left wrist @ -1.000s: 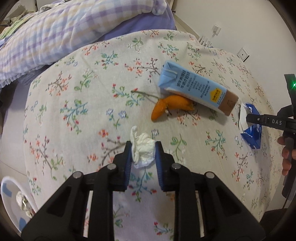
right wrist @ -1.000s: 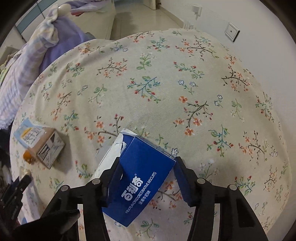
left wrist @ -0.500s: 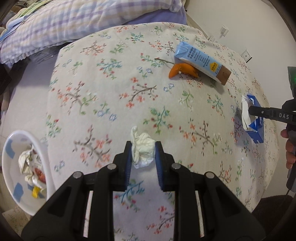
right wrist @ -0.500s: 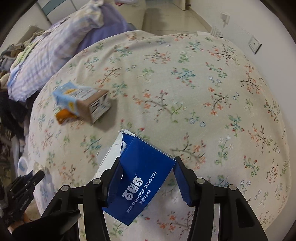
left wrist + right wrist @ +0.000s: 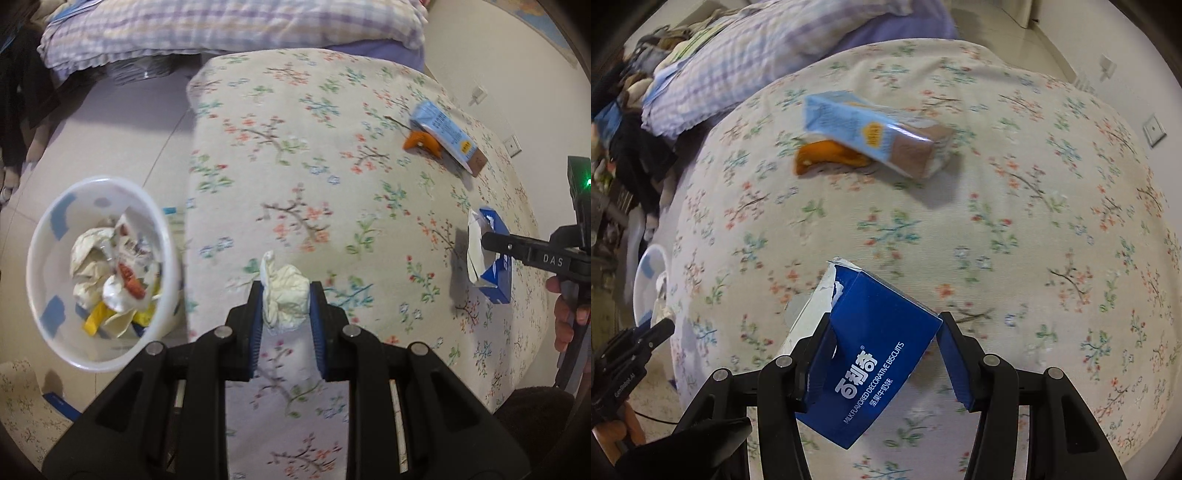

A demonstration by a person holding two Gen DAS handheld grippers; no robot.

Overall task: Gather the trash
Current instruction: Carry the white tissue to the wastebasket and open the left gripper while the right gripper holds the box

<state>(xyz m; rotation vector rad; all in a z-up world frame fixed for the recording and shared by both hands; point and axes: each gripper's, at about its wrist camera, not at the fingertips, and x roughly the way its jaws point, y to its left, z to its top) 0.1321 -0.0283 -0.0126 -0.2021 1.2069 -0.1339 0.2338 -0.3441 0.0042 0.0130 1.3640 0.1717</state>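
Observation:
My left gripper (image 5: 286, 301) is shut on a crumpled white tissue (image 5: 284, 295), held above the flowered bed cover near its left edge. Down on the floor to the left stands a white bin (image 5: 40, 295) with several pieces of trash inside. My right gripper (image 5: 884, 332) is shut on a torn blue biscuit box (image 5: 875, 354), lifted over the bed; the same box (image 5: 491, 258) shows at the right of the left wrist view. A light blue drink carton (image 5: 871, 129) and an orange peel (image 5: 823, 155) lie on the bed beyond.
A checked purple quilt (image 5: 221, 29) is piled at the bed's far end. The wall with sockets (image 5: 1152, 129) runs along the right side. Clothes are heaped at the far left (image 5: 624, 110). A person's hand (image 5: 565, 317) holds the right gripper's handle.
Both grippers have carried their loads leftward across the bed toward its edge. The bin has come fully into the left wrist view, and the carton and peel have receded to the far right.

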